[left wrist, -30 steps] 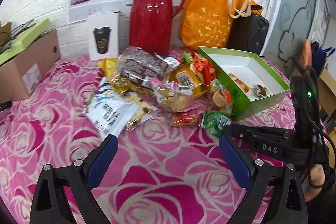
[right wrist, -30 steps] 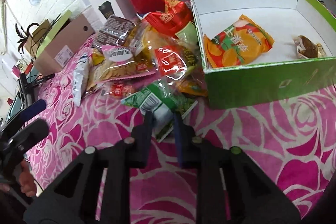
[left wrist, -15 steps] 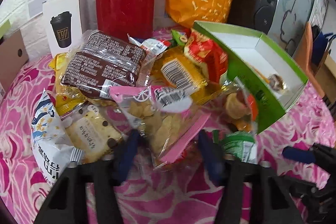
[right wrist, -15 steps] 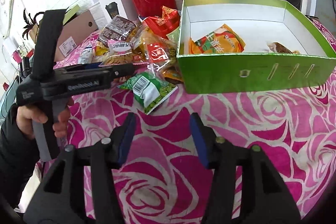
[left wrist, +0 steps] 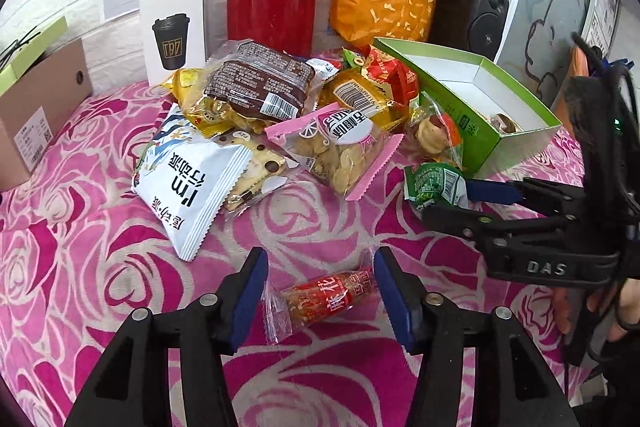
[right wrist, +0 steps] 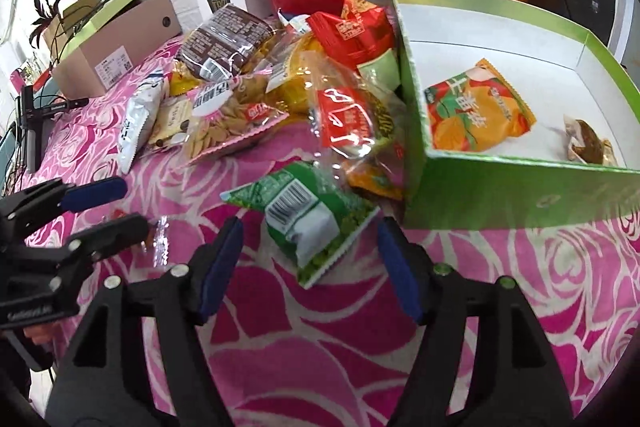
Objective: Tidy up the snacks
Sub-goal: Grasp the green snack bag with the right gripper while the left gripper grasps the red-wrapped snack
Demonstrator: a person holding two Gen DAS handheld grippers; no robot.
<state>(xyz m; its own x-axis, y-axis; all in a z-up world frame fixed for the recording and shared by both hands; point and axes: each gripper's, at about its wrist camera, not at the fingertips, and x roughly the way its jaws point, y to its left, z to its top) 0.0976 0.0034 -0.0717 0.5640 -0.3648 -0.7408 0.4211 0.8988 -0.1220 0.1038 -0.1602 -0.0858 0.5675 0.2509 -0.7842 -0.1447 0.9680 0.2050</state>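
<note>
Left tongs (left wrist: 320, 287) spread wide, straddling red snack packet (left wrist: 330, 297); right tongs (right wrist: 310, 259) wide, straddling green packet (right wrist: 308, 223); neither gripped.

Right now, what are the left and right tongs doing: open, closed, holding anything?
Left tongs: open, straddling the small red snack packet, not gripping.
Right tongs: open, straddling the green snack packet, not gripping.

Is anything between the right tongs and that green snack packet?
Nothing visible. The green packet lies flat on the pink cloth, already between the open right tongs, clear of the green box.
</note>
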